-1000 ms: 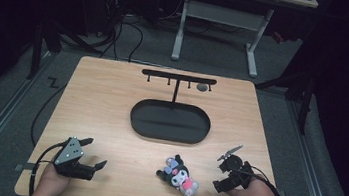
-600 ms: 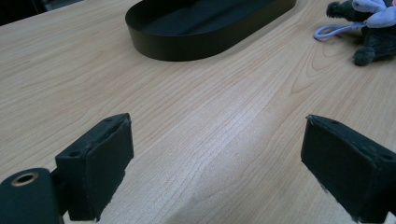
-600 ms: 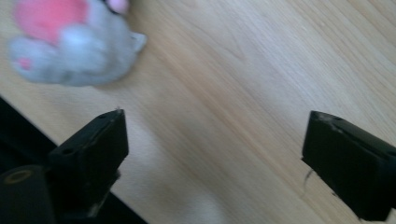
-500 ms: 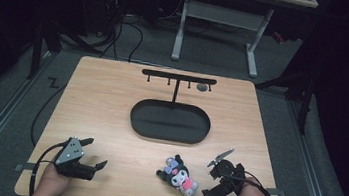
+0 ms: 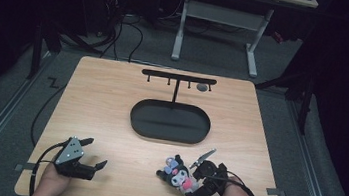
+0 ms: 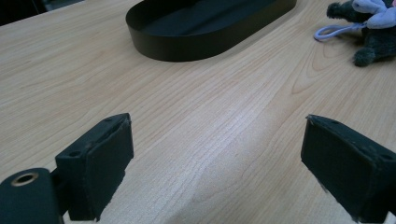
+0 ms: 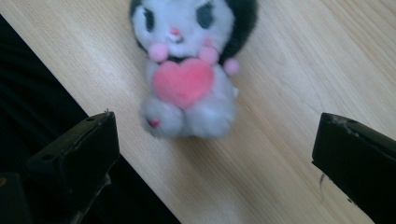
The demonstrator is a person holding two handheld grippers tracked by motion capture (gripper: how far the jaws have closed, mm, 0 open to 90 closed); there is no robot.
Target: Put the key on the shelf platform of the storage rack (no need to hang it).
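Plush toy (image 5: 179,175) lies on the desk (image 5: 110,115) near its front edge, right of centre, pink heart on its belly facing up. Right tool (image 5: 198,179) sits just beside it on the right; jaws have just been opening, now spread wide, toy ahead of them and not gripped. Black oval tray (image 5: 169,122) is further back, rack (image 5: 179,78) behind that. Left tool (image 5: 92,154) is well apart at front left, released, nothing between its jaws.
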